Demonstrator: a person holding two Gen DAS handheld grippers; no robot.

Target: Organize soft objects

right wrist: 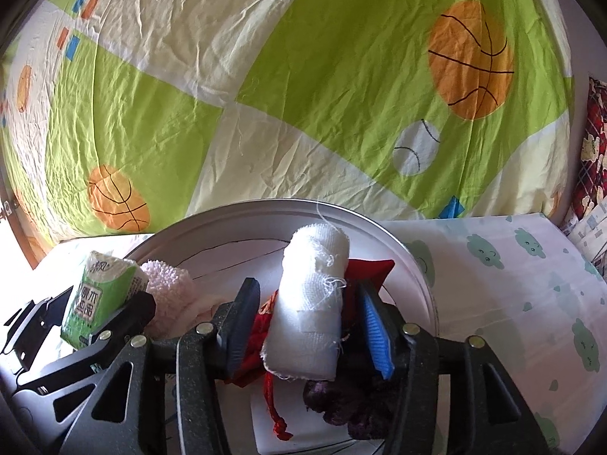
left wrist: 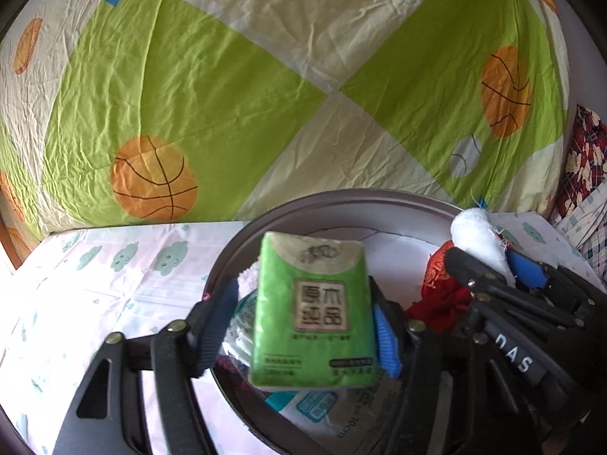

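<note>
My left gripper (left wrist: 303, 326) is shut on a green tissue pack (left wrist: 313, 313) and holds it upright over a round metal tray (left wrist: 303, 204). My right gripper (right wrist: 309, 322) is shut on a white gauze roll (right wrist: 311, 303) over the same tray (right wrist: 379, 223). The gauze roll (left wrist: 480, 239) and right gripper also show at the right in the left wrist view. The tissue pack (right wrist: 96, 299) shows at the left in the right wrist view. In the tray lie a red pouch (right wrist: 375, 267), a pink fluffy cloth (right wrist: 169, 284), a dark purple cloth (right wrist: 353, 405) and a flat packet (left wrist: 322, 409).
The tray rests on a bed sheet with green cloud prints (right wrist: 512, 284). A large quilt with green patches and basketball prints (left wrist: 227, 87) rises behind it. A red plaid cloth (left wrist: 586, 159) lies at the far right.
</note>
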